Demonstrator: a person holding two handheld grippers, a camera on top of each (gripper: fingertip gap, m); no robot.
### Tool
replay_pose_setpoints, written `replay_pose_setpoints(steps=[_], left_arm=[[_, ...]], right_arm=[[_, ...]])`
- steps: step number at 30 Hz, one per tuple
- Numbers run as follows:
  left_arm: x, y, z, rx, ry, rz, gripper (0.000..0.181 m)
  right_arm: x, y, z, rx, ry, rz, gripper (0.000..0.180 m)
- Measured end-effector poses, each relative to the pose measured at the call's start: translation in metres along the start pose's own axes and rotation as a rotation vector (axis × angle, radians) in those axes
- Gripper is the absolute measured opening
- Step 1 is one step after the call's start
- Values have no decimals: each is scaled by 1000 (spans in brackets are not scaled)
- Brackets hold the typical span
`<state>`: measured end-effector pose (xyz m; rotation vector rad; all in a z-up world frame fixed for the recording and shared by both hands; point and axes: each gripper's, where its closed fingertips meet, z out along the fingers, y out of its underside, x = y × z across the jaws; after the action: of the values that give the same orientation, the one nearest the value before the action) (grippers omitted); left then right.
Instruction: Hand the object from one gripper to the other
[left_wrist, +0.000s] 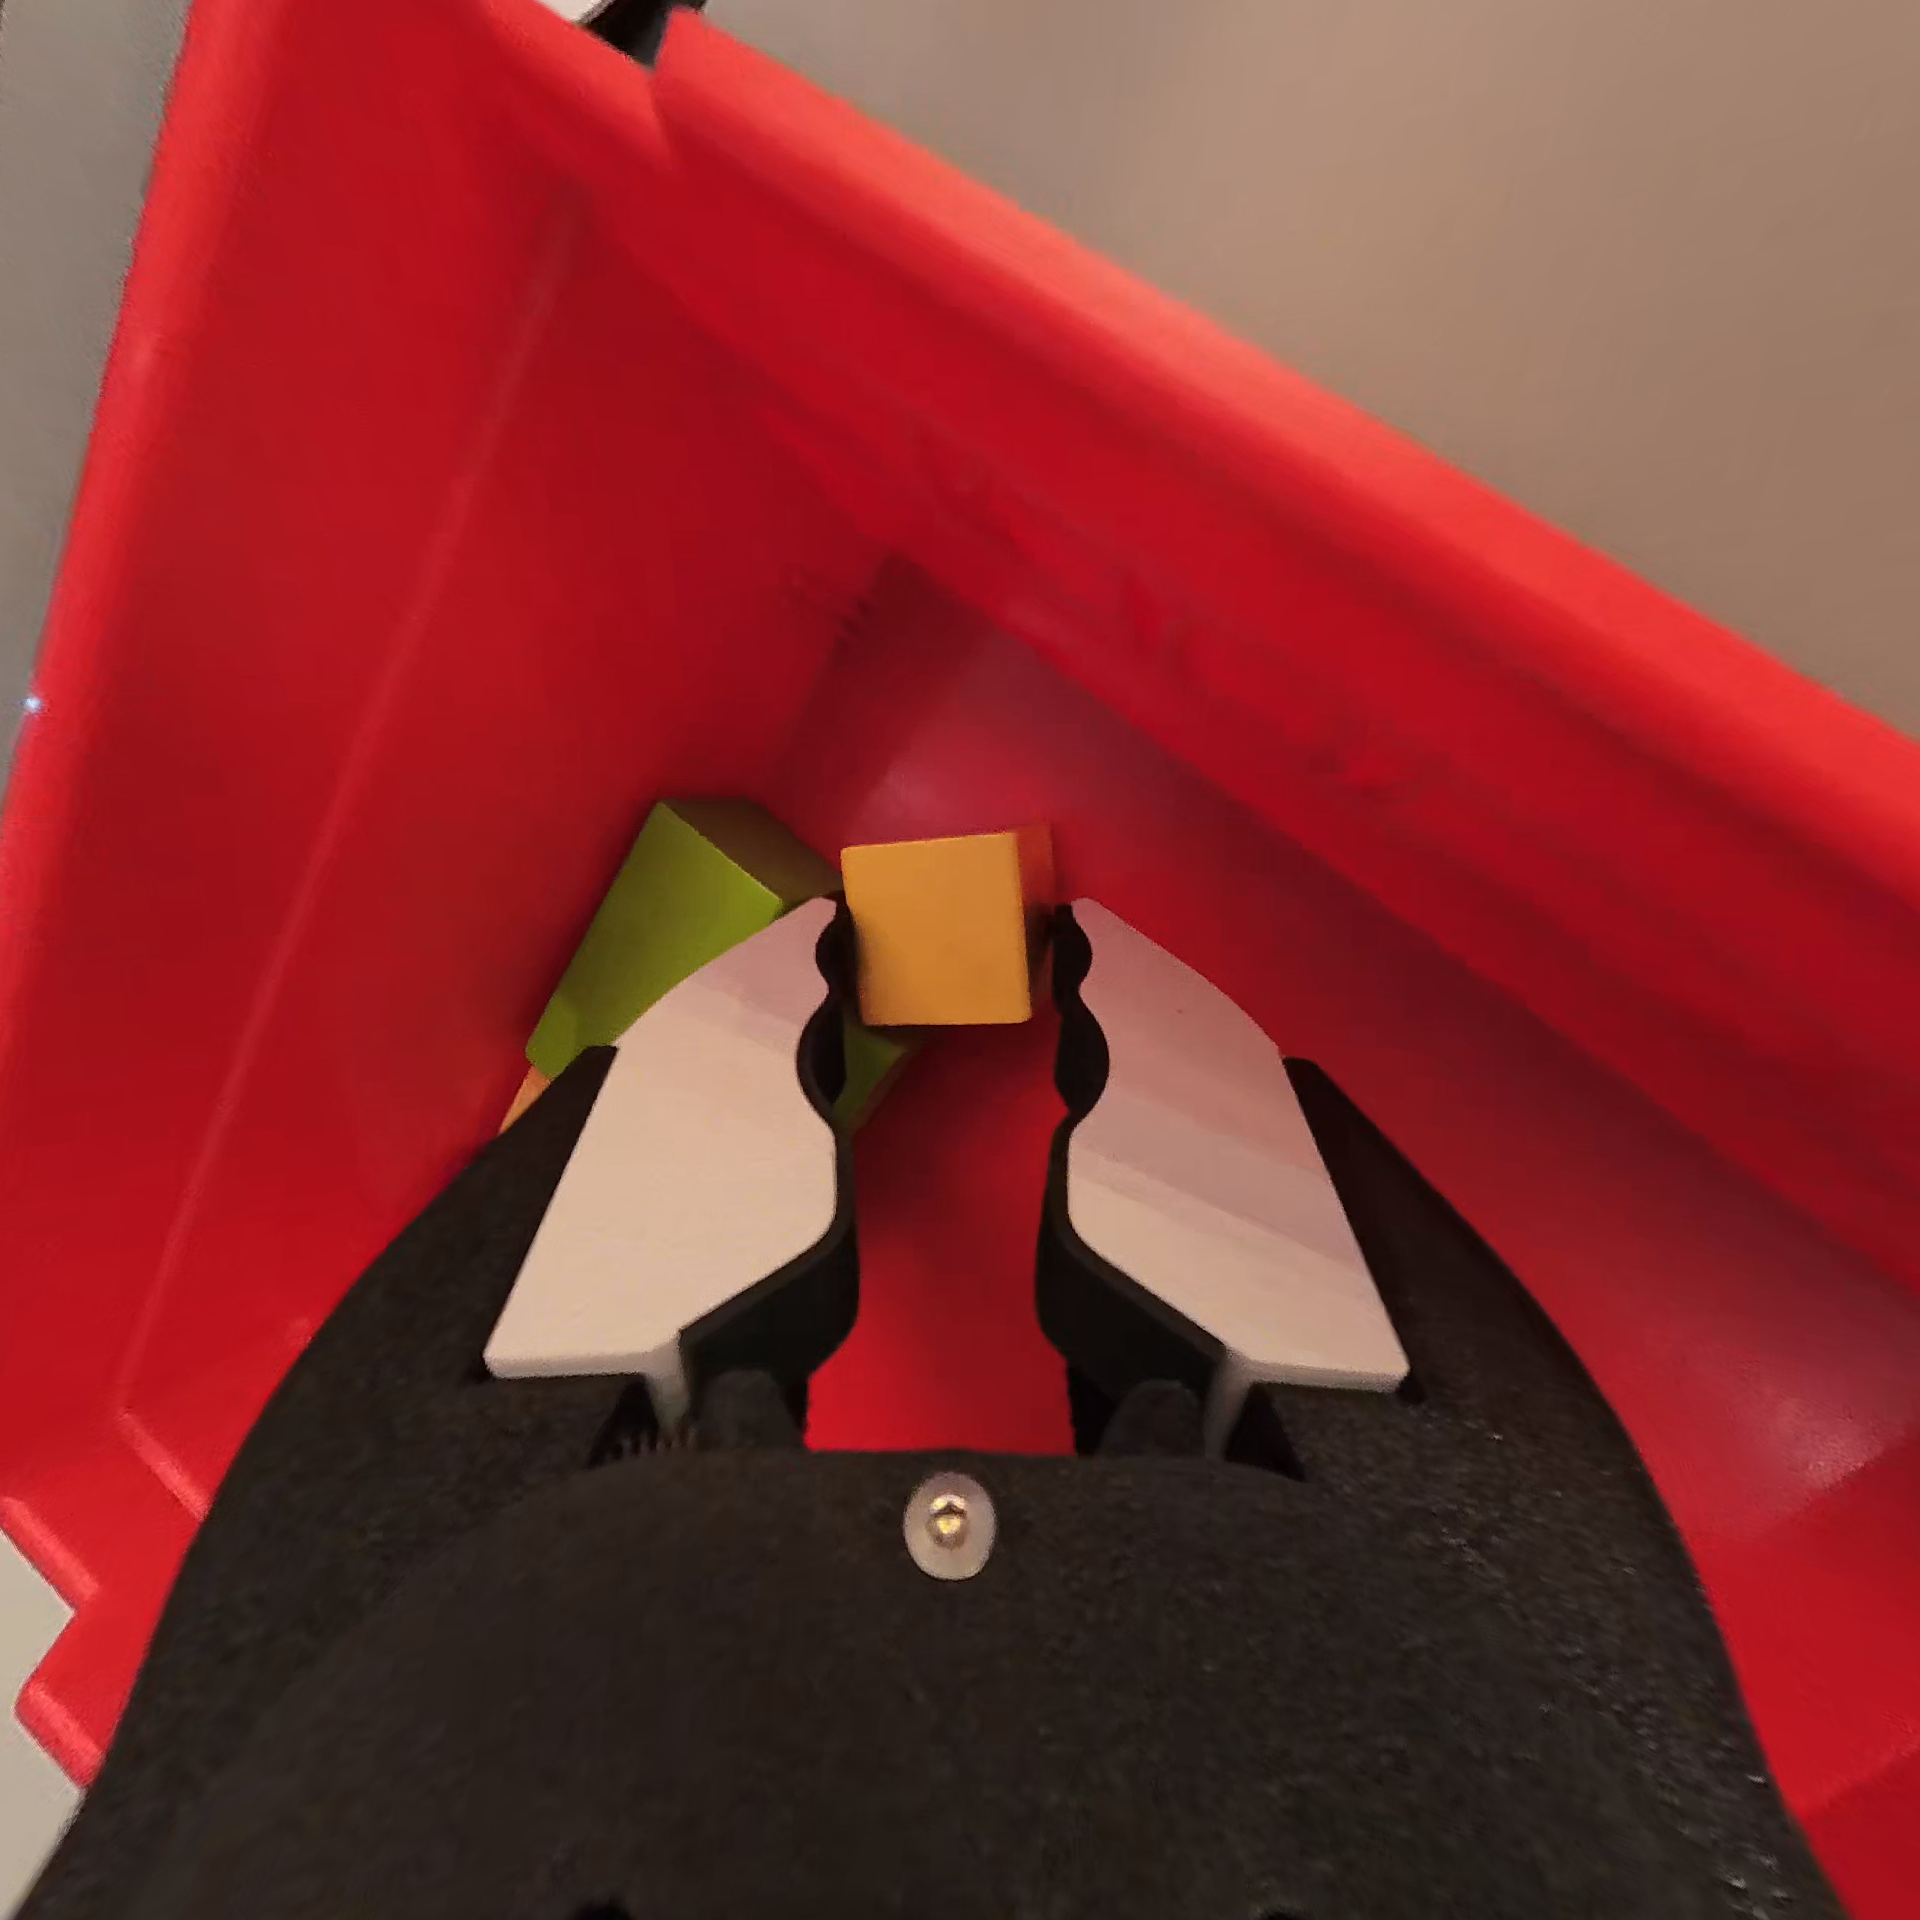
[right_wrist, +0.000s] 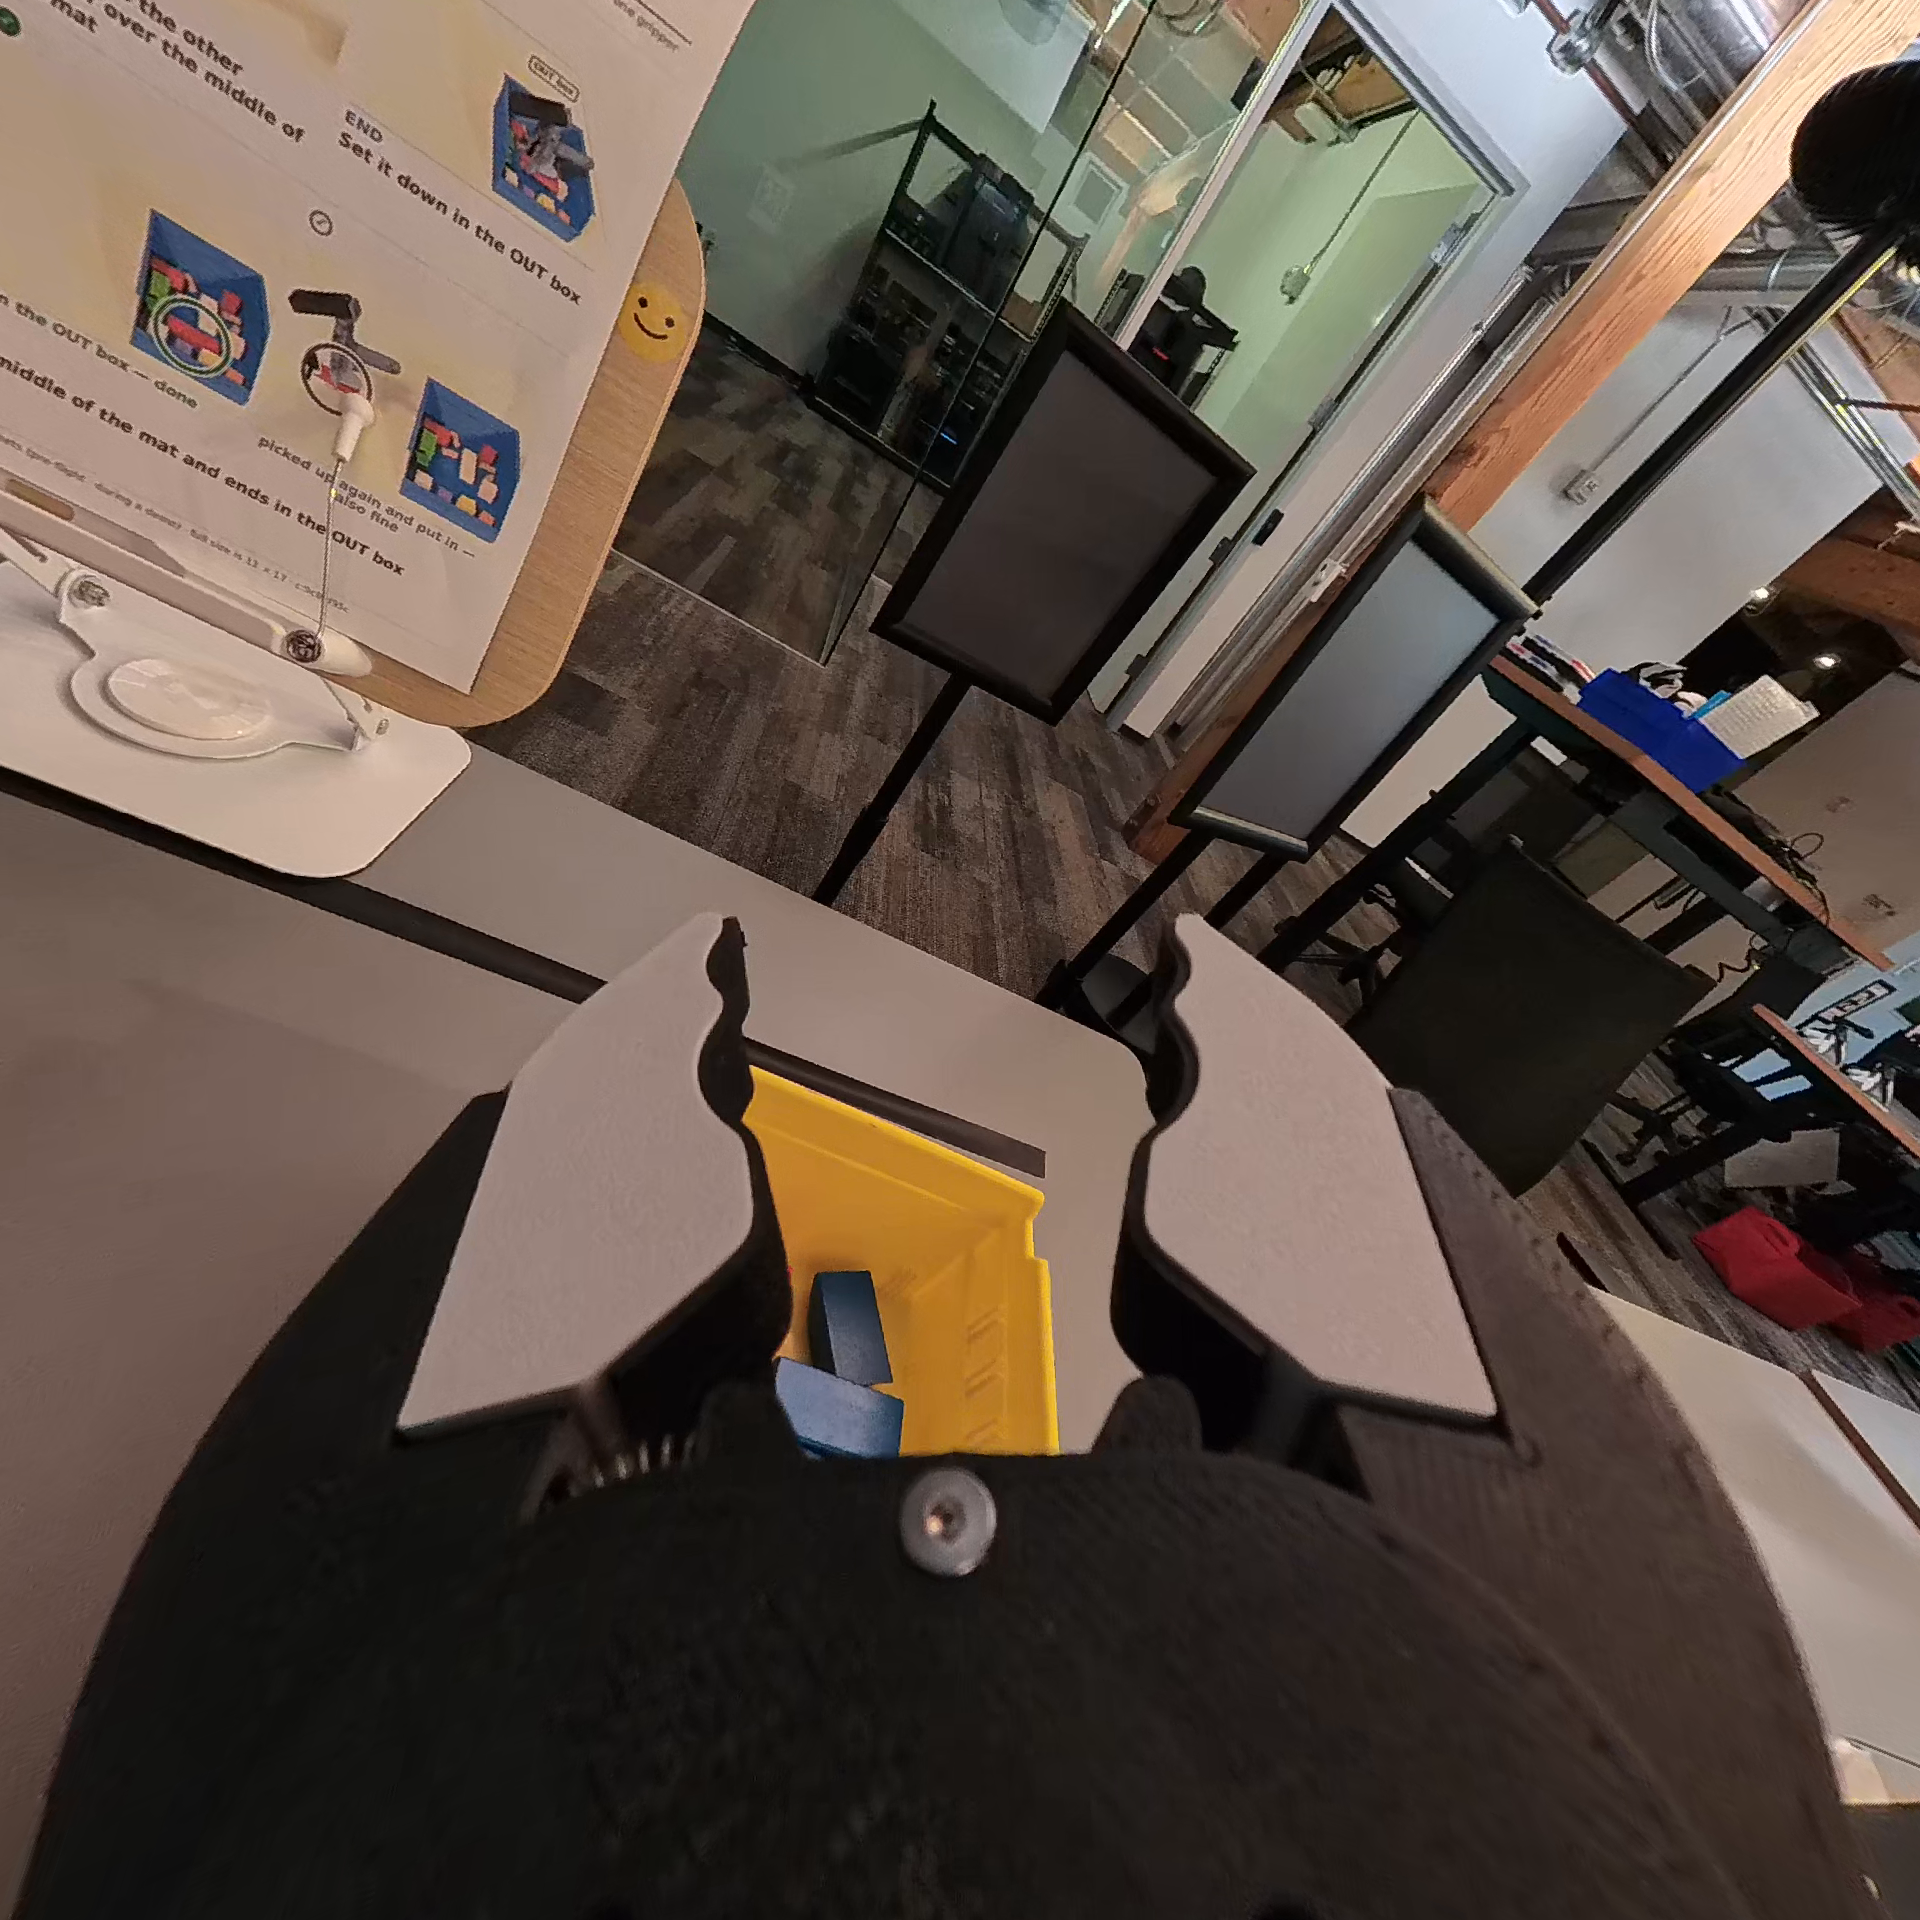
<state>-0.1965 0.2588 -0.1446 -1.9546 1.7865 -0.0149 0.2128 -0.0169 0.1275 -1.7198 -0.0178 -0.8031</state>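
The left gripper (left_wrist: 948, 914) reaches deep into the red bin (left_wrist: 436, 582), jaws closed against the two sides of the yellow block (left_wrist: 940, 930), which sits at the bin's far corner. The pads look to be touching both side faces, so this reads as the pick for the handover, with the block not yet lifted clear. A green block (left_wrist: 665, 925) lies just beside it, leaning on the left wall and partly under the left finger (left_wrist: 707, 1122) (an orange bit shows at its lower end). The walls converge tightly here, so the only free way out is probably straight back and up; sideways motion risks nudging the green block.

The right gripper (right_wrist: 951, 997) hangs with jaws spread wide and nothing between them, likely waiting to receive. It hovers over the yellow bin (right_wrist: 997, 1278), near the table's (right_wrist: 260, 1039) far edge, with blue blocks (right_wrist: 847, 1351) inside. Open air surrounds it.
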Motion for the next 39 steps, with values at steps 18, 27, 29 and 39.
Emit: replay_pose_setpoints(steps=[18,27,29,39], left_arm=[[-11,-5,-29,82,-27,-52,36],[13,-99,-143,667,176,-192,35],[43,-132,-175,800,344,-212,35],[152,-199,-269,1063,1017,-270,35]], right_arm=[[-5,0,3,-8,-10,-20,75],[-129,-67,-27,391,-516,-94,77],[-175,-87,-57,563,-698,-112,77],[-252,-115,-106,878,-563,-303,60]])
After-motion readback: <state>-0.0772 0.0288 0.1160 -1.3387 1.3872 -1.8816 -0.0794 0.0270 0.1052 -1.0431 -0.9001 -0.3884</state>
